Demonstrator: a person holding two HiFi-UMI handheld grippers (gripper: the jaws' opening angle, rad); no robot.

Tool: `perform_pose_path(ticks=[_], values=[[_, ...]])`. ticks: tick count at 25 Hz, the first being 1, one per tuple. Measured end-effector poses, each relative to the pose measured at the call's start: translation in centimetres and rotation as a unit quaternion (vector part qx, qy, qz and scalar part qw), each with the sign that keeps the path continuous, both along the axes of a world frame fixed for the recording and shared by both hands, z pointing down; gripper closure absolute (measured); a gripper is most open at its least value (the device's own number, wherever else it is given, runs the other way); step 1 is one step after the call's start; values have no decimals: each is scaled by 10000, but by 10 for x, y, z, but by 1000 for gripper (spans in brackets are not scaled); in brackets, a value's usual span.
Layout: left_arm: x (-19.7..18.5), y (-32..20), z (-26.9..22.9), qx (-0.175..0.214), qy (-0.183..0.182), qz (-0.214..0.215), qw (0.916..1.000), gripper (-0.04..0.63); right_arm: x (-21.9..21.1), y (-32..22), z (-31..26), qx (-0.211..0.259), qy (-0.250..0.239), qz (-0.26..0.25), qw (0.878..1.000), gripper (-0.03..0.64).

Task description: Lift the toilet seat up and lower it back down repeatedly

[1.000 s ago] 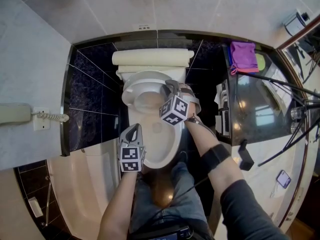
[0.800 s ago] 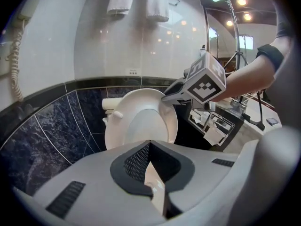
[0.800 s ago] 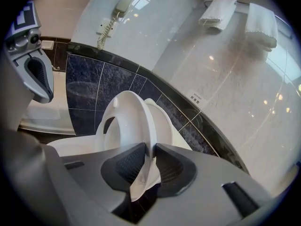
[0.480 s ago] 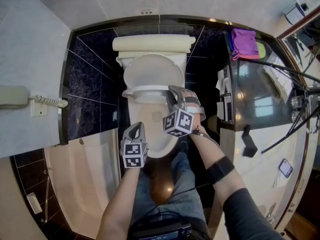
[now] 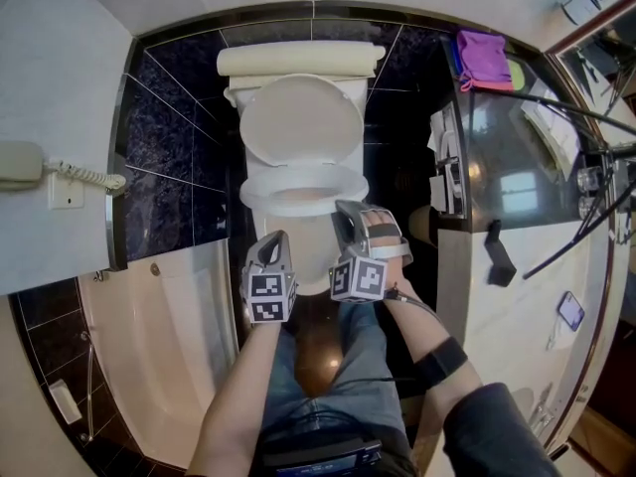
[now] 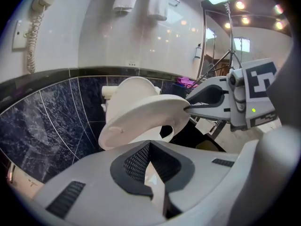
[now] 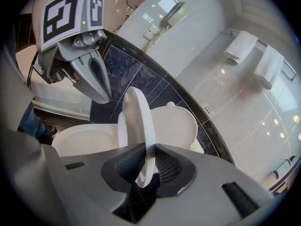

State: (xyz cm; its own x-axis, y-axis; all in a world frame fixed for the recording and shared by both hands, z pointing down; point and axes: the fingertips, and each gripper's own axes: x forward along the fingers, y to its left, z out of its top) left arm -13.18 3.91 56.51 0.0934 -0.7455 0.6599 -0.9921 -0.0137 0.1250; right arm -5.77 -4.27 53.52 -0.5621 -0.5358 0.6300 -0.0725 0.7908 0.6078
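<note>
Seat (image 7: 139,126) hangs half-raised over bowl (image 5: 313,254), at 12 o'clock from us. We pinch its front rim in right gripper (image 5: 348,210), jaws just closing tighter on it. Left gripper (image 5: 276,238) sits at its 9 o'clock, jaws together, empty. Lid (image 5: 301,117) upright.

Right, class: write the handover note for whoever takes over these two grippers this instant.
Left gripper: shut, empty, near the front of the bowl.
Right gripper: shut on the front edge of the seat.
Seat: tilted partway up, clear of the bowl. Lid: up against the tank.
Done: seat is gripped and lifted off the bowl; how many rounds are finished cannot be told.
Left: set the seat down on the bowl, lift it again, repeat.
</note>
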Motion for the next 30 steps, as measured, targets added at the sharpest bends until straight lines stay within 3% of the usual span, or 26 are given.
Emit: perform_pose_path(ticks=[10, 21, 26, 30], values=[[15, 30, 33, -57, 169, 58, 9998, 595, 27, 77, 41, 70, 442, -163, 9989, 528], [41, 106, 105, -233, 433, 52, 9988, 595, 58, 157, 108, -165, 928, -412, 9947, 520], [55, 135, 146, -442, 496, 171, 9976, 595, 76, 190, 140, -296, 1092, -583, 9919, 532], [65, 162, 191, -764, 476, 349, 9953, 595, 99, 206, 166, -510, 1110, -284, 9921, 561]])
